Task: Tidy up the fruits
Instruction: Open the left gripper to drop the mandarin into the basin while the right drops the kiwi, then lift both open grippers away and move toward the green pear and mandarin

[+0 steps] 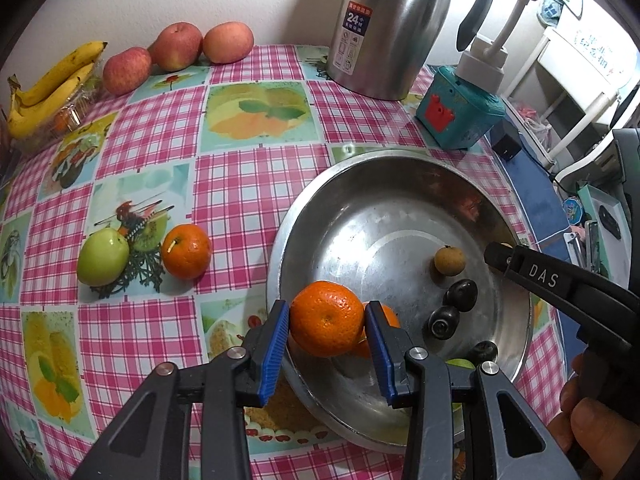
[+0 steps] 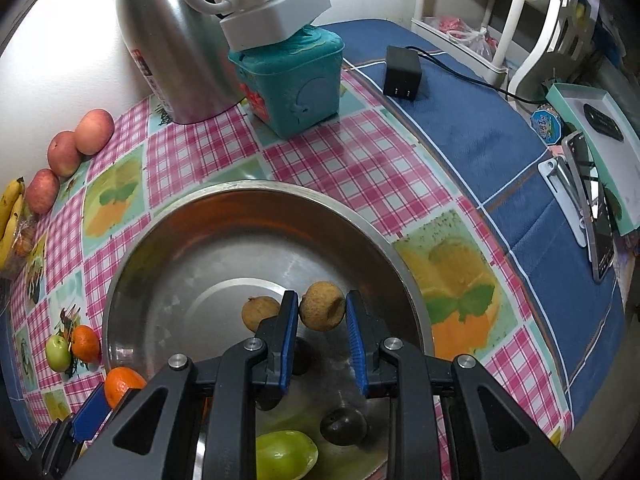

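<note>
Far left of the worktop (image 1: pixel 248 184), under its pink-checked fruit-print cover: bunch of yellow bananas (image 1: pixel 48 88), then three red-yellow apples (image 1: pixel 176 46) in a row by the wall. Nearer, a small green apple (image 1: pixel 102 256) lies touching a loose orange mandarin (image 1: pixel 186 251); both still outside the bowl.

Centre: wide shallow stainless-steel bowl (image 1: pixel 384 200). Left gripper (image 1: pixel 327 332) is clamped on a second orange mandarin (image 1: pixel 327 322), blue pads pressed to both sides, held just inside the bowl's near-left rim. Another orange fruit sits partly hidden behind it. Bowl floor also holds a small brown round longan-like fruit (image 1: pixel 450 260), dark glossy plum-like fruits (image 1: pixel 462 295) and a pale green fruit (image 2: pixel 286 454) near the front edge.

Right: right gripper (image 2: pixel 322 312) is closed on a second small brown rough-skinned fruit (image 2: pixel 322 306), hanging over the bowl's middle; whether it clears the floor I cannot tell. Behind the bowl stand a steel thermos jug (image 1: pixel 394 20) and a teal plastic box (image 1: pixel 460 112).

Step in hand, as judged: both grippers delivering fruit into the bowl, near release.

Next move calls for: lower each fruit until it rests, part the pads gently so nothing rolls, keep the mandarin clear of the rim. Then the two fruits left on the cloth.
</note>
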`<state>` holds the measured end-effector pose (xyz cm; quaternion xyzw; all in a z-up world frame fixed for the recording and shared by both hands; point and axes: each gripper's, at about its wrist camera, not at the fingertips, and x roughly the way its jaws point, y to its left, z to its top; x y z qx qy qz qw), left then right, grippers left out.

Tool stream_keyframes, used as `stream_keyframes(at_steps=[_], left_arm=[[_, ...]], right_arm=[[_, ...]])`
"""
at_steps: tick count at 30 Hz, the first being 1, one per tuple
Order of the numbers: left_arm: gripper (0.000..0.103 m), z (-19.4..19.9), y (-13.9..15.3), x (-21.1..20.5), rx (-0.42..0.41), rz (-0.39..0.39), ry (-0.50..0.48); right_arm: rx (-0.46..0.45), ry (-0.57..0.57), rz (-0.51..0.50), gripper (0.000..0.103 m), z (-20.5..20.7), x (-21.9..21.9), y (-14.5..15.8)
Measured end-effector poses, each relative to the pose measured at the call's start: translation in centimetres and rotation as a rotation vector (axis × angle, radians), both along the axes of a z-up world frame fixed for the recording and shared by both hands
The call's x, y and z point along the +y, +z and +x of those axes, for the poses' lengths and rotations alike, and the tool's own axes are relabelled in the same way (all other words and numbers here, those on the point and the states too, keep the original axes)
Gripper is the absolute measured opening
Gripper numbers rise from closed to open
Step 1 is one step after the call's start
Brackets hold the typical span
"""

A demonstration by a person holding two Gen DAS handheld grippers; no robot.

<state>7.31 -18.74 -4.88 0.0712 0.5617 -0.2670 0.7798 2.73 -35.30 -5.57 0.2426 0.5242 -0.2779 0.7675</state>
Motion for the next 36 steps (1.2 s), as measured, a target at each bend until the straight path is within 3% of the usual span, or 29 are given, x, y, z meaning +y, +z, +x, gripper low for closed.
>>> stream_keyframes(at_steps=[23, 36], left_arm=[[0.049, 0.2, 0.9, 0.4, 0.004, -0.023, -0.001], [0.051, 3.3, 1.5, 5.5, 0.044, -0.032, 0.177]], right_arm=[[-0.022, 0.026, -0.029, 0.026, 0.5, 0.6, 1.4], [-0.043, 0.116, -0.007, 0.027, 1.6, 3.2, 2.2]])
